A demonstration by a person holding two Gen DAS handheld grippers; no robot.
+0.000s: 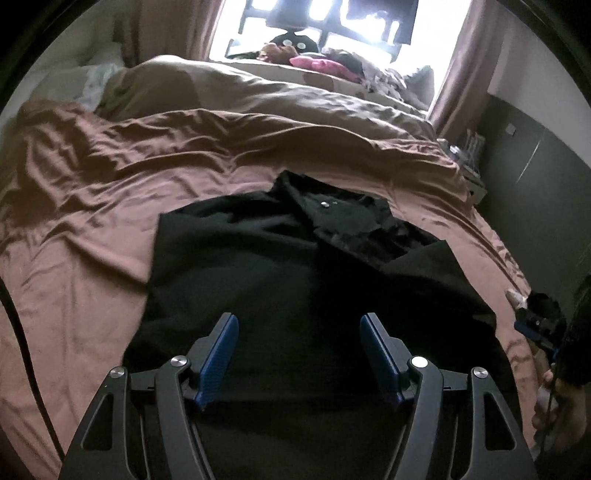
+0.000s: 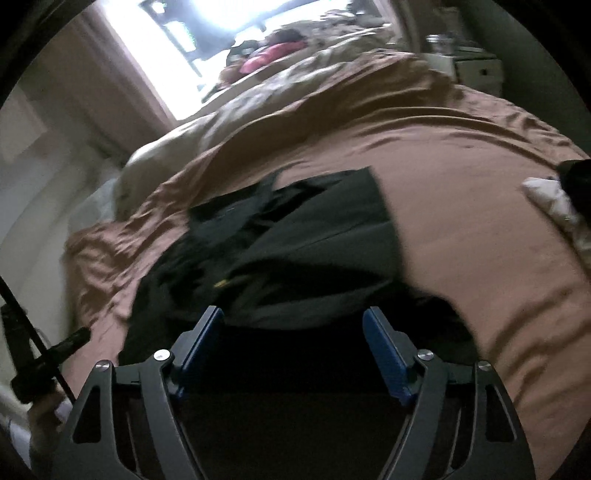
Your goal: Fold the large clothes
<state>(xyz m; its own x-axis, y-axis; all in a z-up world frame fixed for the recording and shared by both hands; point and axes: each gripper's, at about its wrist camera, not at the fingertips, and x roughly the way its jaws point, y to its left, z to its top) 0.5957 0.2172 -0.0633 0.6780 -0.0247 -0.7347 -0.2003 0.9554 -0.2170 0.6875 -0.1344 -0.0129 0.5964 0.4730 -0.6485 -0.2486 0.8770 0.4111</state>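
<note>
A large black garment lies spread on a bed covered with a wrinkled brown sheet, its collar end with a small metal snap toward the far side and its near part running under both cameras. In the right wrist view the same garment shows folded panels with a straight edge on its right side. The left tool hangs over the dark cloth with its blue-padded fingers spread wide, nothing between them. The right tool also stands open above the garment, empty (this view is blurred). A beige duvet lies bunched beyond the sheet, below a bright window with a pink item on the sill.
</note>
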